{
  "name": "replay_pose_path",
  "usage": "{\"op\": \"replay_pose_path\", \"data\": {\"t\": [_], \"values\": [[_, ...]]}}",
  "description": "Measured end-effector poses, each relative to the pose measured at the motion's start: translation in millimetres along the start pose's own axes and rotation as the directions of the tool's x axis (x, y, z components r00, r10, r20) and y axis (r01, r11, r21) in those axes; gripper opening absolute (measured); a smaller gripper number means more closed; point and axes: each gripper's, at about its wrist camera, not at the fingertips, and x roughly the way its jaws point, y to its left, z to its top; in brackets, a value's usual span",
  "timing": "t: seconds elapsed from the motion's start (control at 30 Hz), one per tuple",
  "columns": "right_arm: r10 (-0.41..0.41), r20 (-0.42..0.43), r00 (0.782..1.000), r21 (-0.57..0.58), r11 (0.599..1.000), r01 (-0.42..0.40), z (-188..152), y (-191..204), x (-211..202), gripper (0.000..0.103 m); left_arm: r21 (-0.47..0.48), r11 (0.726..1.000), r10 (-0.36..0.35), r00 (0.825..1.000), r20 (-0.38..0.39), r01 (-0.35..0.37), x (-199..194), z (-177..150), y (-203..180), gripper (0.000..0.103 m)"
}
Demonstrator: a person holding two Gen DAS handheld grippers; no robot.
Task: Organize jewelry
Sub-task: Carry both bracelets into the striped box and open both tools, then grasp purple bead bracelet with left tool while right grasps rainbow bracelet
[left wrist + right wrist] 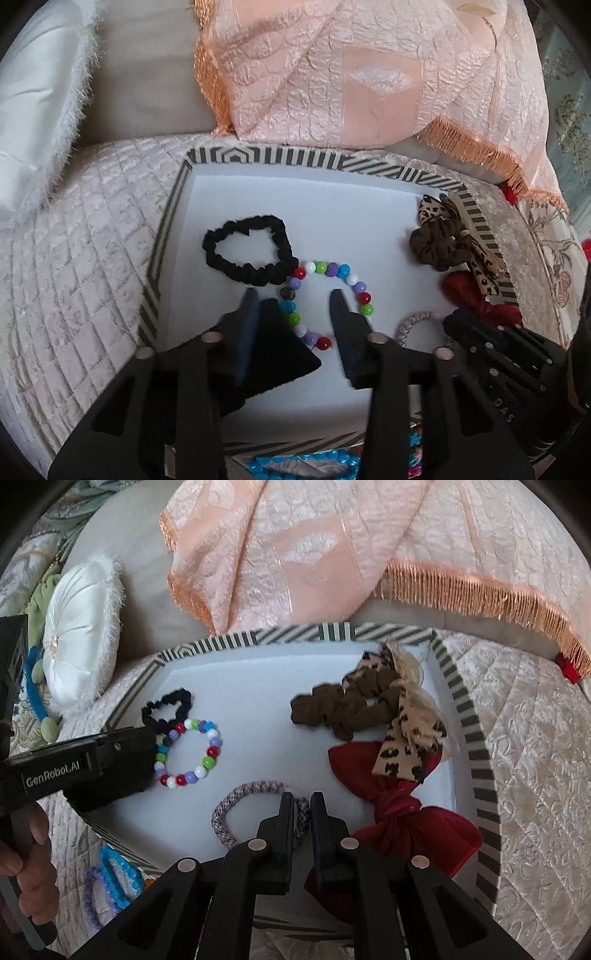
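A white tray with a striped rim (pixel 258 157) (pixel 476 738) holds a black scrunchie (pixel 251 254) (pixel 168 705), a multicolour bead bracelet (pixel 325 295) (pixel 192 753), a brown scrunchie (pixel 436 247) (pixel 340 709), a leopard bow (pixel 406 746), a red bow (pixel 399 805) and a pink-grey woven hair tie (pixel 229 812) (pixel 417 321). My left gripper (pixel 295 295) is open, its fingers straddling the bracelet's left side. My right gripper (pixel 303 797) is shut on the woven hair tie at its right side.
The tray rests on a quilted cream bedspread (pixel 74 277). A peach fringed cloth (pixel 351 74) lies behind it. A white round cushion (pixel 81 635) is at the left. Blue and purple bead bracelets (pixel 114 882) lie outside the tray's near edge.
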Motion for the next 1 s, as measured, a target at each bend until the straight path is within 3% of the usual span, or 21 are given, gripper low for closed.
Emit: {"op": "replay_pose_path", "data": {"t": [0.27, 0.43, 0.57, 0.63, 0.77, 0.9, 1.0], "values": [[0.009, 0.077, 0.997, -0.025, 1.000, -0.007, -2.0, 5.9, -38.1, 0.008, 0.023, 1.000, 0.017, 0.999, 0.032, -0.017, -29.2, -6.7, 8.4, 0.042], [0.015, 0.116, 0.993, -0.010, 1.000, -0.014, -22.5, 3.3, -75.8, 0.008, 0.031, 0.999, 0.025, 0.999, 0.028, -0.026, -52.8, -36.7, 31.1, 0.042], [0.027, 0.084, 0.996, 0.014, 1.000, -0.028, -43.3, 3.5, -87.7, 0.010, 0.046, 0.999, 0.008, 1.000, -0.019, -0.007, -62.1, -66.1, 41.9, 0.042], [0.017, 0.033, 0.999, 0.040, 0.999, -0.018, -56.8, 2.7, -84.5, 0.015, 0.059, 0.998, 0.004, 0.999, -0.048, -0.001, -61.9, -81.7, 41.7, 0.042], [0.072, -0.051, 0.996, 0.052, 0.996, -0.069, -72.7, 8.3, -68.1, 0.015, 0.088, 0.996, 0.009, 0.993, -0.120, 0.001, -53.1, -104.6, 33.7, 0.042], [0.104, -0.074, 0.992, 0.059, 0.993, -0.100, -77.5, 10.1, -57.5, 0.015, 0.175, 0.983, 0.088, 0.986, -0.142, -0.062, -38.1, -115.6, 18.9, 0.042], [0.137, -0.063, 0.989, 0.079, 0.988, -0.132, -76.1, 10.5, -54.7, 0.015, 0.189, 0.979, 0.105, 0.986, -0.133, -0.079, -36.2, -117.3, 15.2, 0.043]]}}
